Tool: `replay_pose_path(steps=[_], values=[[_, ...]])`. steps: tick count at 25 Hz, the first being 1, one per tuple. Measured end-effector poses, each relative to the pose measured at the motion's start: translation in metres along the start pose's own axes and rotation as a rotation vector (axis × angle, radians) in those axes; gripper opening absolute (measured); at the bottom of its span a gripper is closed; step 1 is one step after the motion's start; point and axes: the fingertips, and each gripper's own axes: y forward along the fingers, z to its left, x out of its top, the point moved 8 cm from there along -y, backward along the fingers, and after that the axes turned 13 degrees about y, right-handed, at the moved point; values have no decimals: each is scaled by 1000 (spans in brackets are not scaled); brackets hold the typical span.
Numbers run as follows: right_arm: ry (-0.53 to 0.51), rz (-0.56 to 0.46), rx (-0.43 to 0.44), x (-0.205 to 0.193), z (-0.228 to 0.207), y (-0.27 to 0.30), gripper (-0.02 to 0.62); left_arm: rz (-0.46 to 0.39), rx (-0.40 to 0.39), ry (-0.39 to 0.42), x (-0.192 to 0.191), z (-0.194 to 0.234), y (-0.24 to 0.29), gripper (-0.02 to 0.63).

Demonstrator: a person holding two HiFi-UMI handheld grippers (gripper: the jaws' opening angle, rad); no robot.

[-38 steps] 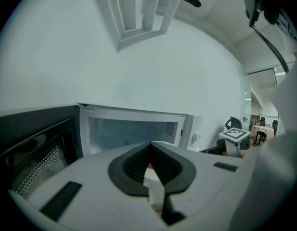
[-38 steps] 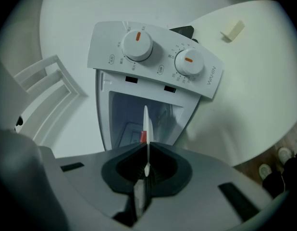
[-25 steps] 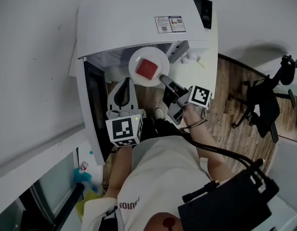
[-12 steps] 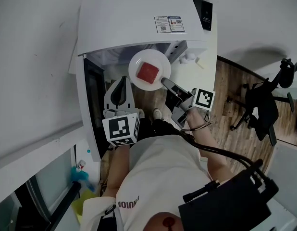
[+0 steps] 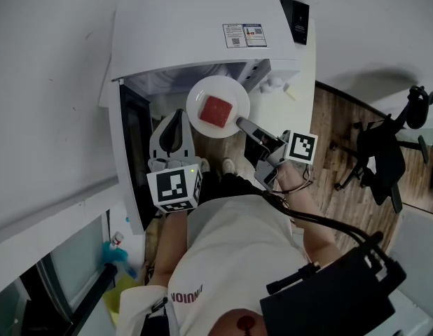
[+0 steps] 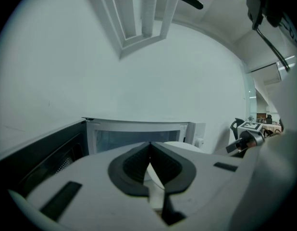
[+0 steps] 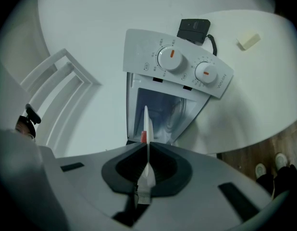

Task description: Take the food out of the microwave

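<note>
At the microwave (image 5: 195, 33) mouth, right gripper (image 5: 240, 123) pinches the plate (image 5: 197, 96) by its right rim, food (image 5: 216, 110) on top; one-edge hold could let it tip. Left gripper (image 5: 176, 121) hangs pressed together, empty.

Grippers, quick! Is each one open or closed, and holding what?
Left gripper: fingers closed, nothing between them.
Right gripper: fingers closed on the rim of the white plate with the red food.
</note>
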Motion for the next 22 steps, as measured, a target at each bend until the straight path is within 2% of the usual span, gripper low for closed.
replay_pose_path(steps=[22], values=[[-3,38,24,-2,8,2,31,-2,-6,6,2,7,6,14]])
